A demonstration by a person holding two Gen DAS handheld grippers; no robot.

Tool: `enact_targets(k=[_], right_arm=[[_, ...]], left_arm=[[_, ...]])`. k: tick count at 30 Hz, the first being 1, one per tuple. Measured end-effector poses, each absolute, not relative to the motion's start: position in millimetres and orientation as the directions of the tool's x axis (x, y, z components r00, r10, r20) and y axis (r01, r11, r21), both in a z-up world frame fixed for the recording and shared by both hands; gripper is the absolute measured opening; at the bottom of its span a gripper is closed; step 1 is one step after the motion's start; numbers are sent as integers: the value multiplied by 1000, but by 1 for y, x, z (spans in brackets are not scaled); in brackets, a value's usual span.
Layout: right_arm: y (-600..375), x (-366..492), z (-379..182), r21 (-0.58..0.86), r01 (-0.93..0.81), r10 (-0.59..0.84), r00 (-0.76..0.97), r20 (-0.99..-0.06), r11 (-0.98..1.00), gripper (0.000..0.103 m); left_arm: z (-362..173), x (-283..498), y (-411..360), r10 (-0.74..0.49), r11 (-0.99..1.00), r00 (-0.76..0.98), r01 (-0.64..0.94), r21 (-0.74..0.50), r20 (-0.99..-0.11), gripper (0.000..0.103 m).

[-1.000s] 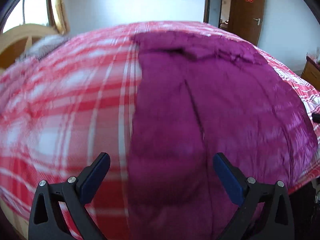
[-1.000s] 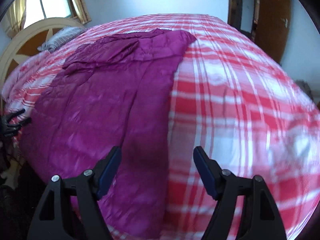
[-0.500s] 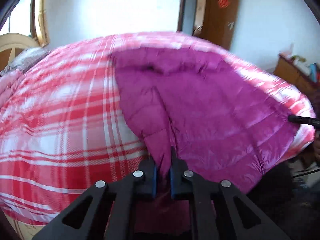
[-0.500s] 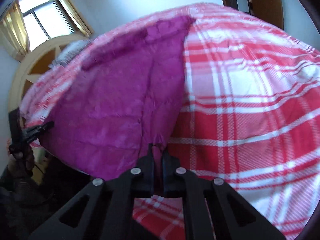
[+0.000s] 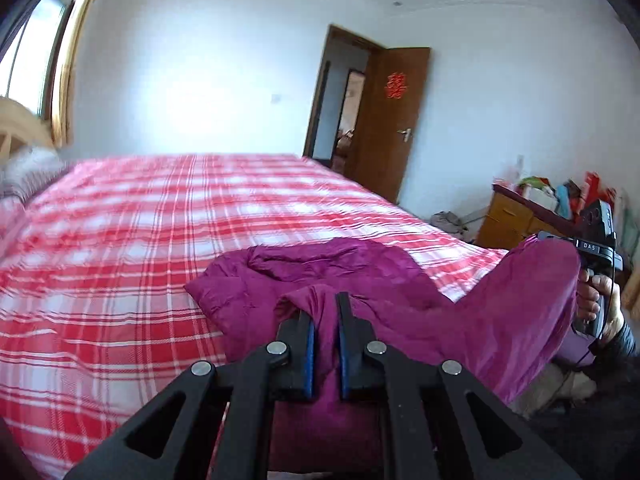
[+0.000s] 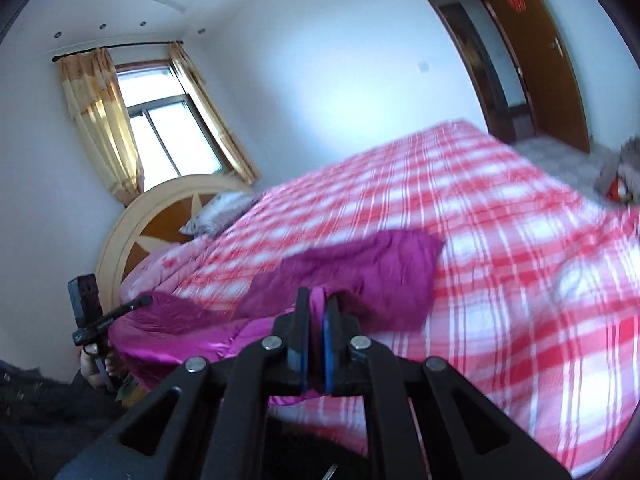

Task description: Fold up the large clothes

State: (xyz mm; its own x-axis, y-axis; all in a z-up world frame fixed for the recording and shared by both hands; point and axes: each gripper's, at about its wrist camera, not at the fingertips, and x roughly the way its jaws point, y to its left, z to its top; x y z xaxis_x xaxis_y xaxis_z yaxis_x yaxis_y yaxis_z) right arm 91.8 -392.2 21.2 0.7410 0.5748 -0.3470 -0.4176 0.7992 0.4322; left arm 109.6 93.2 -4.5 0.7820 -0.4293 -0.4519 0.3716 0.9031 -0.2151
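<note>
A large magenta padded coat point(image 5: 328, 264) lies on the bed, its near edge lifted off the cover. My left gripper point(image 5: 325, 310) is shut on a fold of that edge, with cloth pinched between the blue pads. My right gripper point(image 6: 316, 300) is shut on the coat point(image 6: 360, 268) at its other near corner. Each wrist view shows the other gripper off to the side: the right gripper point(image 5: 596, 248), held by a hand, has cloth draped from it, and the left gripper point(image 6: 104, 316) likewise. The coat's far part rests crumpled on the bed.
The bed's red and white plaid cover point(image 5: 160, 240) fills the middle. A round wooden headboard point(image 6: 160, 220), a pillow point(image 6: 224, 212) and a curtained window point(image 6: 160, 128) stand on the left. An open brown door point(image 5: 390, 120) and a cluttered wooden dresser point(image 5: 516, 220) stand on the right.
Both grippers went from open over the coat's near edge to shut on it, then rose, lifting that edge off the bed. The coat now bunches toward the far side.
</note>
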Motion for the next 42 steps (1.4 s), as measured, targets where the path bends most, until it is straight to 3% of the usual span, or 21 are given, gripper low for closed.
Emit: enact_targets(k=[6, 10, 11, 12, 14, 16, 19, 23, 25, 26, 28, 29, 32, 35, 39, 42], right_arm=[[-378, 212, 4, 440, -323, 505, 764, -401, 838, 7], [-382, 279, -20, 485, -231, 469, 758, -454, 843, 7], [-383, 292, -24, 483, -209, 453, 758, -469, 850, 7], [-383, 302, -29, 477, -191, 438, 758, -483, 858, 7], [-384, 317, -37, 481, -164, 426, 750, -506, 861, 7], [-383, 332, -47, 477, -142, 416, 734, -537, 867, 7], [-373, 349, -59, 453, -126, 397, 717, -573, 882, 7], [-360, 373, -75, 417, -91, 352, 711, -609, 905, 8], [-361, 386, -86, 444, -56, 354, 695, -625, 894, 12], [-361, 390, -88, 447, -42, 349, 692, -632, 893, 20], [-362, 390, -88, 457, -14, 334, 703, -629, 889, 54], [-363, 384, -83, 451, 9, 305, 725, -617, 892, 77], [-348, 364, -65, 409, -13, 260, 791, -554, 913, 78], [-306, 350, -58, 320, -149, 306, 793, -527, 936, 78], [-242, 356, -76, 177, -316, 359, 740, -569, 932, 71], [-219, 375, -104, 117, -308, 309, 701, -643, 944, 64]], left_arm=[[-46, 218, 105, -297, 954, 760, 214, -208, -578, 19], [-40, 246, 132, -352, 927, 758, 200, -317, -549, 20], [-34, 247, 139, -320, 936, 783, 175, -306, -533, 30], [-26, 246, 146, -244, 957, 825, 120, -265, -510, 58], [-14, 239, 157, -148, 972, 886, 48, -231, -440, 94], [-8, 233, 159, -163, 959, 915, 59, -276, -369, 94], [-16, 241, 121, -192, 967, 901, 106, -232, -390, 94], [-49, 257, 52, -244, 970, 848, 213, -118, -471, 94], [-75, 276, 27, -173, 982, 838, 190, -19, -518, 94], [-88, 289, 22, -119, 987, 835, 159, 28, -537, 94], [-111, 309, 20, -38, 991, 819, 105, 84, -573, 94], [-121, 318, 22, -3, 992, 810, 77, 100, -587, 94], [-140, 337, 32, 27, 997, 775, 25, 73, -631, 94], [-142, 342, 39, 39, 999, 765, -12, 47, -642, 94], [-137, 340, 31, 88, 995, 743, -39, 88, -664, 94], [-110, 332, 17, 58, 997, 794, -18, 72, -604, 94]])
